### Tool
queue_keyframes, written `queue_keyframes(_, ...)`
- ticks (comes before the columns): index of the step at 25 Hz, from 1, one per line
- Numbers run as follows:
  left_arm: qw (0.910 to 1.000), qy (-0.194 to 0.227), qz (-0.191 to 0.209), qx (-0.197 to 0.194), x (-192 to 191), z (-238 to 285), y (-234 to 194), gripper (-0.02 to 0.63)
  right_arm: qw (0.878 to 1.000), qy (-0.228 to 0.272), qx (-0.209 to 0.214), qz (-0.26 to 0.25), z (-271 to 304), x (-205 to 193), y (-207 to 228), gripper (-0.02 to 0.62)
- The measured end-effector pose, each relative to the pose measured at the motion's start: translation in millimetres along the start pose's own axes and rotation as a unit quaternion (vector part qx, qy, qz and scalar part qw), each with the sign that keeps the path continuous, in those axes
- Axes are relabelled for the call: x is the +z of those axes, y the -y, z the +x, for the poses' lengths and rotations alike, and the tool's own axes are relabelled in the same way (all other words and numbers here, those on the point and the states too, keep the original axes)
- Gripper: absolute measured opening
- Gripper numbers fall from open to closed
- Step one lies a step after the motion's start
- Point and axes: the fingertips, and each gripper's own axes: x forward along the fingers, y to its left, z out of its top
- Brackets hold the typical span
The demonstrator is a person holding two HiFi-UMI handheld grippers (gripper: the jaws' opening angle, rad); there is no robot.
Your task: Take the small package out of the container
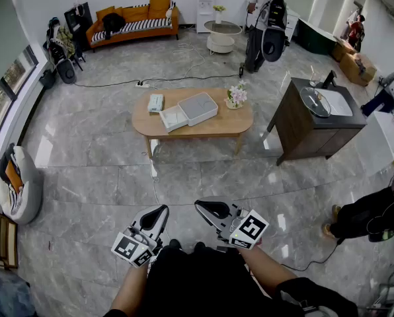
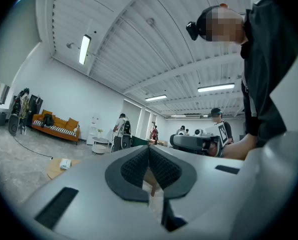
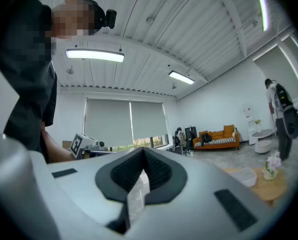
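A low oval wooden table (image 1: 213, 127) stands several steps ahead of me. On it lie a white lidded container (image 1: 197, 107), a flatter white tray (image 1: 173, 118) beside it, and a small pale package (image 1: 156, 103) near the table's left end. My left gripper (image 1: 158, 211) and right gripper (image 1: 207, 207) are held close to my body, far from the table, both shut and empty. In the left gripper view the dark pads (image 2: 134, 166) meet in front of the distant table (image 2: 54, 169). The right gripper view shows its pads (image 3: 159, 171) closed, with the container (image 3: 244, 175) far off.
A flower vase (image 1: 236, 97) stands at the table's right end. A dark cabinet with a sink (image 1: 313, 117) is to the right, and a crouching person (image 1: 365, 213) nearer. Behind are an orange sofa (image 1: 134, 20), round white tables (image 1: 221, 34) and a standing person (image 1: 263, 22). Cables cross the floor.
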Motion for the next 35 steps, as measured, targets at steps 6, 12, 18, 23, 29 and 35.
queue_keyframes(6,1.0,-0.002,-0.001,-0.005,2,0,6,0.017,1.0,0.004,0.001,0.0,-2,4,-2,0.011)
queue_keyframes(12,1.0,-0.002,-0.004,0.004,4,-1,0,0.017,1.0,0.014,-0.004,0.002,-3,10,2,0.011)
queue_keyframes(18,0.9999,-0.009,-0.009,0.007,-5,-5,2,0.017,1.0,0.024,-0.003,0.006,-11,6,3,0.011)
queue_keyframes(23,0.9996,-0.013,-0.014,0.018,-10,-14,-2,0.017,0.999,0.029,0.006,0.017,-6,2,-1,0.012)
queue_keyframes(29,0.999,-0.021,-0.019,0.035,-15,-23,-17,0.017,0.999,0.02,0.009,0.03,5,-10,5,0.011)
queue_keyframes(35,0.9979,-0.015,-0.038,0.05,-23,-12,-62,0.017,0.999,0.013,-0.007,0.041,25,-22,38,0.011)
